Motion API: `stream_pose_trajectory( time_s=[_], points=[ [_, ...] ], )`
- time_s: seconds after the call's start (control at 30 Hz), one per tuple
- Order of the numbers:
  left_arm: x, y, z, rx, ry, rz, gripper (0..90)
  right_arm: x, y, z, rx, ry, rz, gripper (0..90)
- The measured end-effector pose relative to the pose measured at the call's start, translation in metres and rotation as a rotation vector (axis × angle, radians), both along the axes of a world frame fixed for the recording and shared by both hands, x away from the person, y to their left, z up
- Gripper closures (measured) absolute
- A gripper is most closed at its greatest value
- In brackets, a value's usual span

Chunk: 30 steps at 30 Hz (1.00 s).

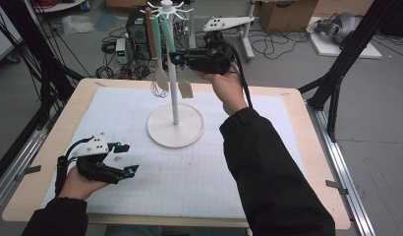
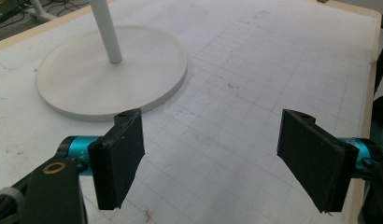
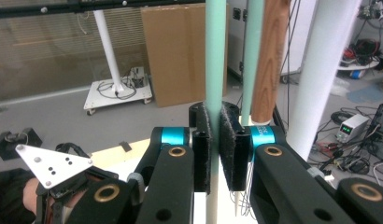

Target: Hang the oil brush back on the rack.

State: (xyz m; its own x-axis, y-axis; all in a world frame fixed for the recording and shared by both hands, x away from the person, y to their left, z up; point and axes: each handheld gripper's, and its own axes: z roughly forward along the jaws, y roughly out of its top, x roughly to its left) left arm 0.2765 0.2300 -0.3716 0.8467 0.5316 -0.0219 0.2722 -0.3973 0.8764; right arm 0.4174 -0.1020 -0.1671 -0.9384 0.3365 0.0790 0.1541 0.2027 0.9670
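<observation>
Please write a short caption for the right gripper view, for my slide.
Right gripper shut on a green handle hanging beside the white pole.

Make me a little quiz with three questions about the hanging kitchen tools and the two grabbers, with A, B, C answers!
1. Where does the white stand sit?
A. On the gridded mat on the table
B. On the floor
C. On a cardboard box

2. How many mint-green handles hang in the right gripper view?
A. Two
B. Five
C. None

3. What is the right gripper doing?
A. Lying on the table, jaws apart
B. Shut on a mint-green handle
C. Holding a cup

Answers:
1 A: in the high view the stand's round base rests on the gridded mat.
2 A: two green handles hang side by side, with a wooden handle next to them.
3 B: its two black pads press on the nearer green handle, while the left gripper rests low over the mat with its jaws apart.
</observation>
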Motion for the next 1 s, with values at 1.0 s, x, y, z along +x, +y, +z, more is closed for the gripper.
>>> stream_pose_trajectory(
  time_s=[1.0],
  points=[
    [-0.001,0.0,0.0,0.003,-0.005,-0.005,23.4,0.012,0.0,-0.012,0.025,0.071,-0.023,80.0]
  ],
)
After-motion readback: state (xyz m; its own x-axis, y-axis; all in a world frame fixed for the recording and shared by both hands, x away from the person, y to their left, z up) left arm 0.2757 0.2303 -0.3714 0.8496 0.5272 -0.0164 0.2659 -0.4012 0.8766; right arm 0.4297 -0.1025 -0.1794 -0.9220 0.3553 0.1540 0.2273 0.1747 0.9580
